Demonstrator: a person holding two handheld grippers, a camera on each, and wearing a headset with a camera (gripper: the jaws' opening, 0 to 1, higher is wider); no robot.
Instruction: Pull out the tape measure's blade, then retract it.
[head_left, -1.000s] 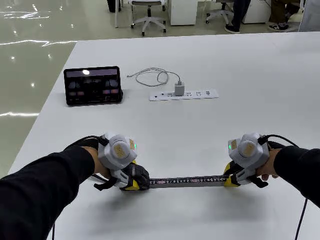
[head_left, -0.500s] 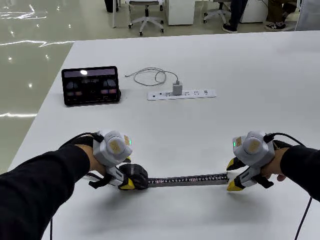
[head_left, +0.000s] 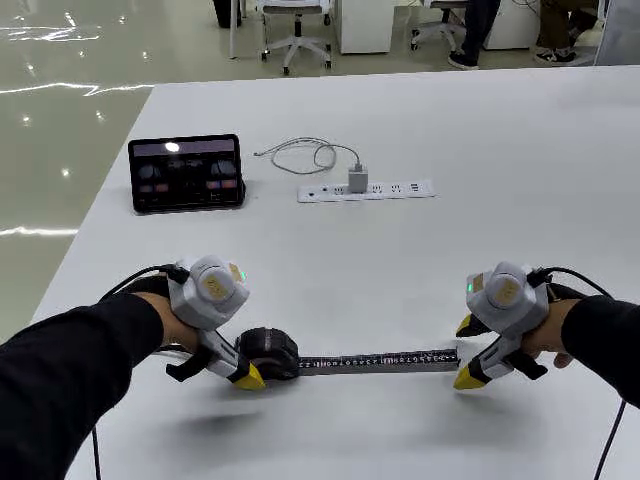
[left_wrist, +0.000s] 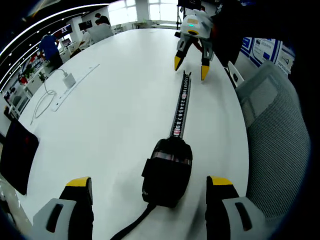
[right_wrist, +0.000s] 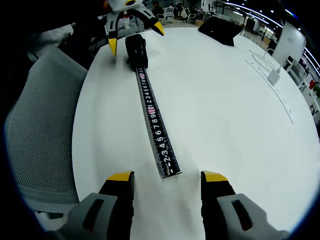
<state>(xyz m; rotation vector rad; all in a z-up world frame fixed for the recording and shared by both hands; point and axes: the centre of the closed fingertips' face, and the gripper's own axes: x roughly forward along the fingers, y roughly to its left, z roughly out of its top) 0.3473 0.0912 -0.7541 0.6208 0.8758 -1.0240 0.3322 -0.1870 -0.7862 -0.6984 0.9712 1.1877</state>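
Observation:
A black tape measure case (head_left: 268, 352) lies on the white table (head_left: 400, 260) near the front edge. Its blade (head_left: 380, 361) runs out flat to the right. My left gripper (head_left: 243, 360) sits just left of the case, open. In the left gripper view the case (left_wrist: 167, 170) rests between the yellow-tipped jaws of the left gripper (left_wrist: 148, 182) without touching them, and the blade (left_wrist: 181, 107) stretches away. My right gripper (head_left: 466, 352) is open around the blade's end. In the right gripper view the blade (right_wrist: 152, 120) ends between the spread jaws of the right gripper (right_wrist: 167, 176).
A dark tablet (head_left: 186, 172) stands at the back left. Behind the middle lie a white power strip (head_left: 366, 189) and a coiled cable (head_left: 310, 153). The table's left edge drops to a glossy floor. A grey mesh chair (left_wrist: 280, 130) sits close to the near edge.
The right gripper has opened off the blade's end. The left gripper has opened and drawn back to the left of the case. The blade stays pulled out.

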